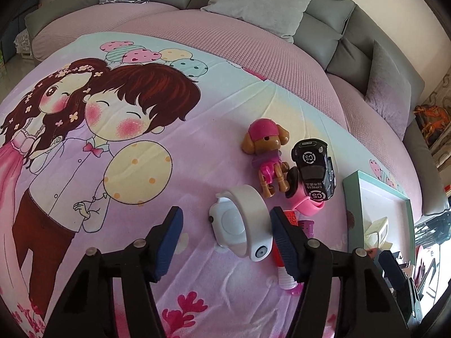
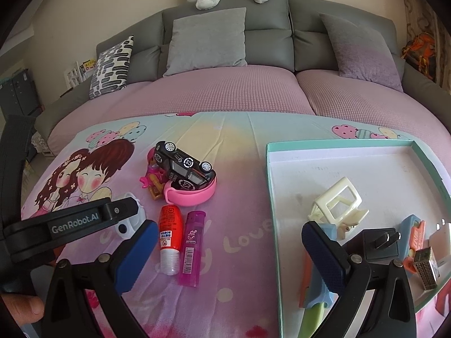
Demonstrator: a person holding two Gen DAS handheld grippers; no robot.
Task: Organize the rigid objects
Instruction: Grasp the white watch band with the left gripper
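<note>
Judged as roughly half done. Not yet sorted, loose on the cartoon blanket: a white smartwatch directly between the fingers of the left gripper; further ahead and slightly to its right a toy dog, a black toy car lying across a pink wristband; just beyond its right finger a red glue bottle and a purple lighter, side by side. Already put away, inside the teal tray ahead and right of the right gripper: a cream hair claw, a black plug adapter and some smaller pieces, hard to name. Left gripper about half open around the smartwatch: right pad at the strap, maybe touching, left pad clearly apart, so no real grip yet. Right gripper wide open and empty, hanging over the near left edge of the tray, touching nothing.
</note>
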